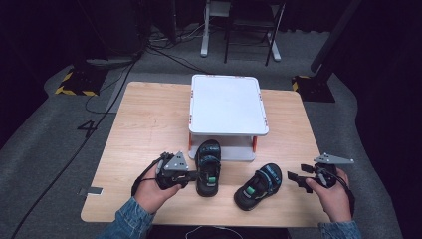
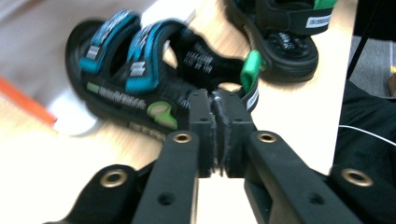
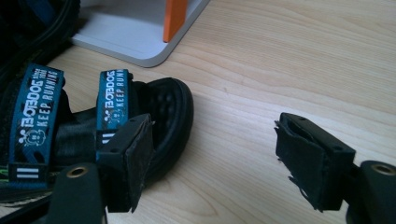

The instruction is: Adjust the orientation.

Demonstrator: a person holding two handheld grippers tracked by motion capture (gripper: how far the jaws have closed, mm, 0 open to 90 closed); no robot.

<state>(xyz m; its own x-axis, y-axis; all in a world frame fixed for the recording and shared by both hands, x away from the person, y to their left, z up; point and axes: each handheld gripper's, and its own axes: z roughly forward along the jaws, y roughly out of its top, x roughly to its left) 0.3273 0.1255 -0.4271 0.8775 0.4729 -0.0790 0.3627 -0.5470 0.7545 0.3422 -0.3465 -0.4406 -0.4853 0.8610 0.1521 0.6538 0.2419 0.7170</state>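
left tool: the left tool (image 1: 191,175) had its jaws pressed together, pad on pad, nothing caught between them as far as I could see. In the left gripper view the tips (image 2: 218,109) sat right at the heel end of the near sandal, by the green pull tab (image 2: 252,70), touching or just about; too blurry to call.

left sandal: the left sandal (image 1: 208,167) lay straight off the tool's tip, to its right in the high view, long axis running near-to-far, toe tucked under the front edge of the white stand (image 1: 227,104).

right tool: the right tool (image 1: 300,179) was spread wide and held nothing; both pads (image 3: 133,161) showed bare in the right gripper view.

right sandal: the right sandal (image 1: 259,185) sat to that tool's left, a short gap away, lying on a diagonal, toe toward the far right. In the right gripper view its toe end (image 3: 170,116) was just beyond one pad, not between the two.

who's closer: my guess is each hand takes its own sandal; the left was basically there, the right had a small gap to cover.

counter: light wood counter (image 1: 149,119), flat, bare around both sandals.

room: dark room, grey carpet (image 1: 59,149), cables (image 1: 94,119) on the floor, chair legs (image 1: 249,30) behind the counter.
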